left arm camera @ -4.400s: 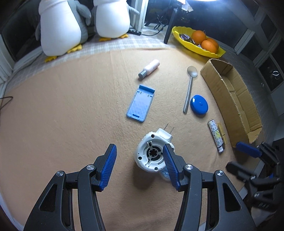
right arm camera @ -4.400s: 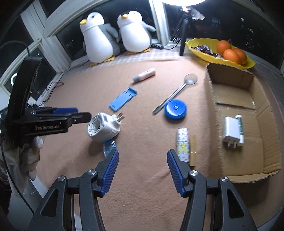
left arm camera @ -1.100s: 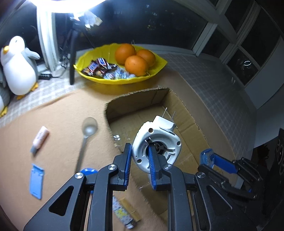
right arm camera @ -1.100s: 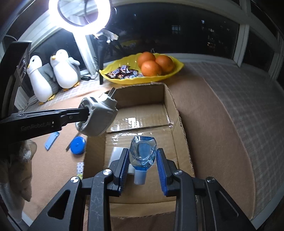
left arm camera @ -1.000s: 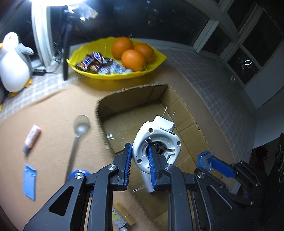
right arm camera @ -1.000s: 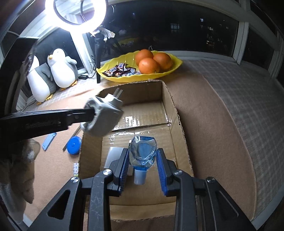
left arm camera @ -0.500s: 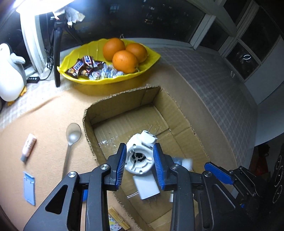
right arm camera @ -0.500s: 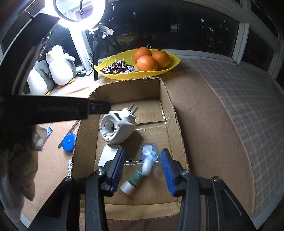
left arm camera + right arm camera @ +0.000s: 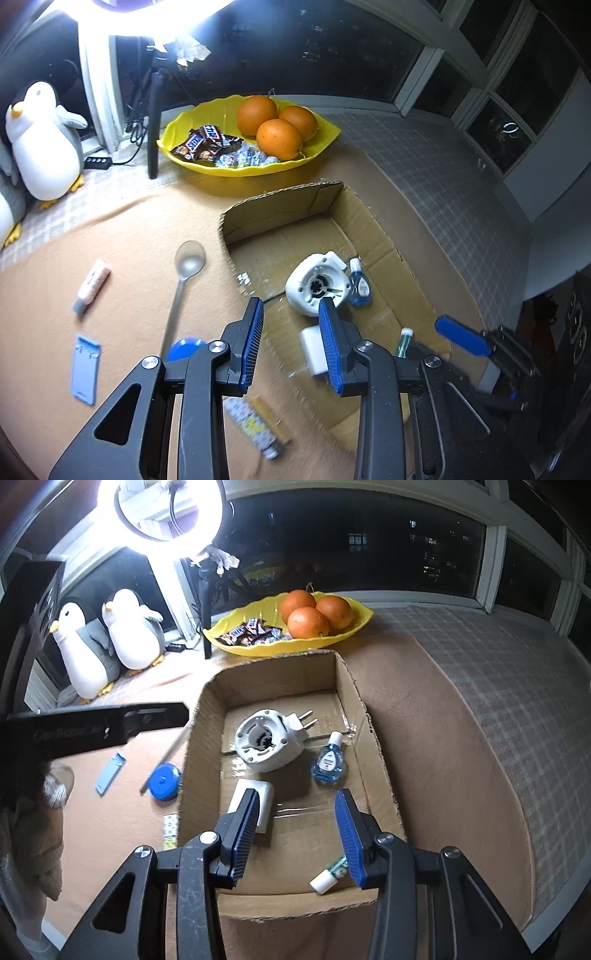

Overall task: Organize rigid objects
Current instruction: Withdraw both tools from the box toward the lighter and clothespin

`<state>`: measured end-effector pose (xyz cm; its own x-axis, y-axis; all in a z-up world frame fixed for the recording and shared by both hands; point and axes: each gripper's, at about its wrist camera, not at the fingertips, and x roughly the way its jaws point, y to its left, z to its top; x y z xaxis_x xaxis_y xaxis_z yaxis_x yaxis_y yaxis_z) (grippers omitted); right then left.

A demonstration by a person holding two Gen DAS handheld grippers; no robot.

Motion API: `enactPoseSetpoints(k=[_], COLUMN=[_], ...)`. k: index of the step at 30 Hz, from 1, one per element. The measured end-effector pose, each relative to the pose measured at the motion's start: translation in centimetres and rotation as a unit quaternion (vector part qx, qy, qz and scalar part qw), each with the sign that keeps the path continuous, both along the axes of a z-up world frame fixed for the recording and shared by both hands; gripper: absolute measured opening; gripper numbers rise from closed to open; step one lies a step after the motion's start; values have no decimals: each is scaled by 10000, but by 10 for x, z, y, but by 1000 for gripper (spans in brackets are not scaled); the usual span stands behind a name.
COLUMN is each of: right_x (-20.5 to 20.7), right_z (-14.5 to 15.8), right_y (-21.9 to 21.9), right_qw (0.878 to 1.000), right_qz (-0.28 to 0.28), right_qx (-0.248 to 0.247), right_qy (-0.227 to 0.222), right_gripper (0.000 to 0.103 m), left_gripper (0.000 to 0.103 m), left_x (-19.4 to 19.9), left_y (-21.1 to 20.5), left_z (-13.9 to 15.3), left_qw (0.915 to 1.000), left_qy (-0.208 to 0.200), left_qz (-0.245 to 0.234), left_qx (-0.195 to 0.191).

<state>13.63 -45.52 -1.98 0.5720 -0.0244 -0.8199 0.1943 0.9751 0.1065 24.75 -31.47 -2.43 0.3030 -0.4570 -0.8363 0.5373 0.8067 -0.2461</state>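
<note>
The white round plug adapter (image 9: 266,744) lies inside the cardboard box (image 9: 354,690), next to a small blue bottle (image 9: 328,763), a white charger (image 9: 255,800) and a small tube (image 9: 330,876). The adapter (image 9: 317,284) and bottle (image 9: 360,284) also show in the left wrist view, in the box (image 9: 280,195). My left gripper (image 9: 291,345) is open and empty above the box's near-left edge. My right gripper (image 9: 295,834) is open and empty above the box's near end. A spoon (image 9: 183,280), pink tube (image 9: 91,280), blue phone stand (image 9: 85,363), blue round case (image 9: 184,347) and patterned tube (image 9: 255,428) lie on the orange cloth.
A yellow fruit bowl (image 9: 325,138) with oranges and candy stands behind the box. Plush penguins (image 9: 107,642) sit at the back left by a ring light stand (image 9: 205,602). A checked cloth (image 9: 498,686) covers the surface to the right.
Both grippers opened and drew back. The adapter dropped from my left gripper into the box, and the blue bottle dropped from my right gripper beside it.
</note>
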Motion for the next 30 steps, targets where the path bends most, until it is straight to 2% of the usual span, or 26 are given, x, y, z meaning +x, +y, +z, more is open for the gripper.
enactPoseSetpoints(k=[10, 15, 22, 30], right_x=[-7, -6, -13, -20], right_z=[27, 30, 16, -20], right_y=[43, 72, 101, 133], right_qw=[9990, 9978, 9960, 9933], right_qz=[320, 534, 770, 911], right_qx=[149, 261, 441, 677], right_qy=[-277, -290, -128, 220], right_gripper=[39, 39, 39, 39], left_gripper=[30, 30, 30, 30], left_x=[-7, -8, -18, -38], left_y=[90, 132, 171, 196], left_z=[9, -4, -18, -23], left_qw=[9987, 9971, 9947, 9942], left_qy=[-255, -111, -28, -8], left_qz=[423, 731, 1005, 1065], left_qx=[117, 159, 212, 155])
